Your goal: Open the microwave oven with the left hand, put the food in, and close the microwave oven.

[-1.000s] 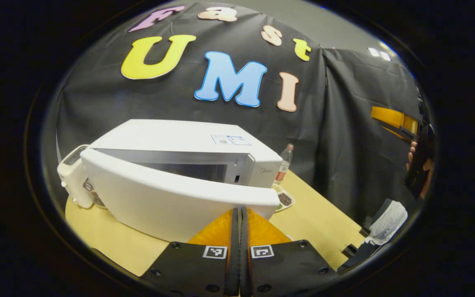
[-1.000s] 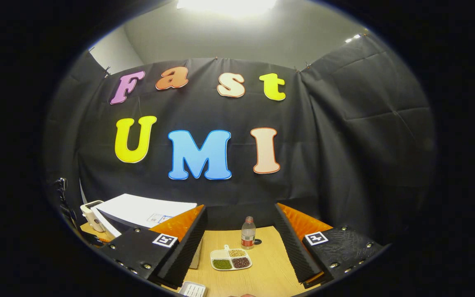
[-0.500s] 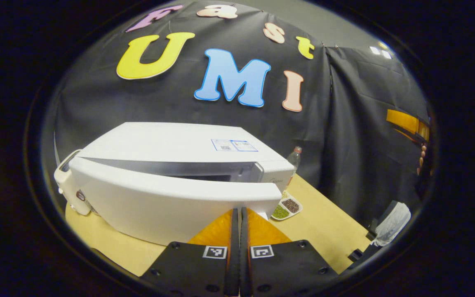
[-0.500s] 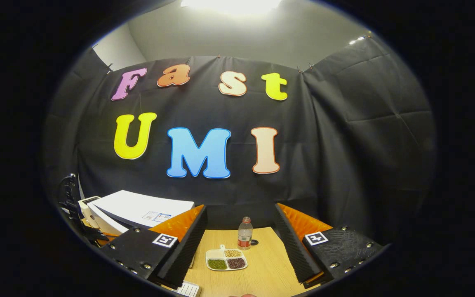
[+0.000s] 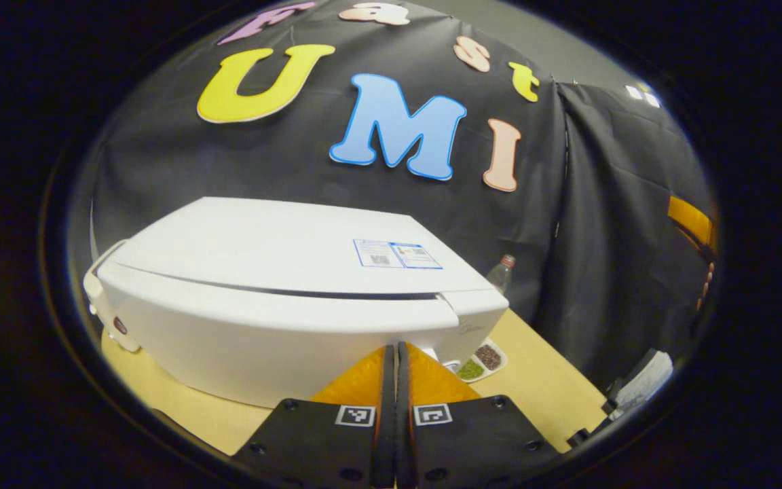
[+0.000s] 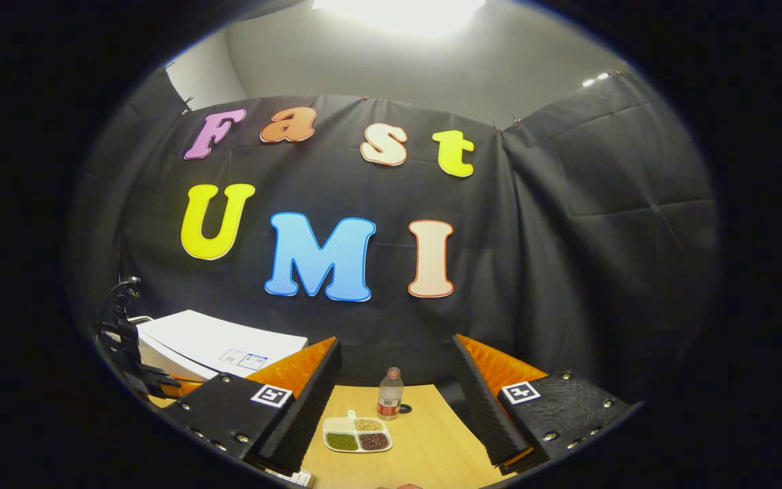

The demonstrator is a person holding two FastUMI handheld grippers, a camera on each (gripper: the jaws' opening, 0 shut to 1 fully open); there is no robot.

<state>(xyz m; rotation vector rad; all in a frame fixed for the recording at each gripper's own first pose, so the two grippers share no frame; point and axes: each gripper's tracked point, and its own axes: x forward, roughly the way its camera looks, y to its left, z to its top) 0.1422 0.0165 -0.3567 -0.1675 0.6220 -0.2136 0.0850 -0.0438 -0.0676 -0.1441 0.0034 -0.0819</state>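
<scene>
Left gripper view showed the microwave oven (image 5: 282, 299) on the desk (image 5: 533, 380), door nearly flush. The food tray (image 5: 476, 358) lay beside it, outside: risk of closing without loading. Left gripper (image 5: 392, 380) pressed shut, empty; right gripper (image 6: 394, 387) wide open, empty.

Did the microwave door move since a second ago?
Yes. The door swung shut against the microwave body; the dark opening seen earlier is now a thin seam.
</scene>
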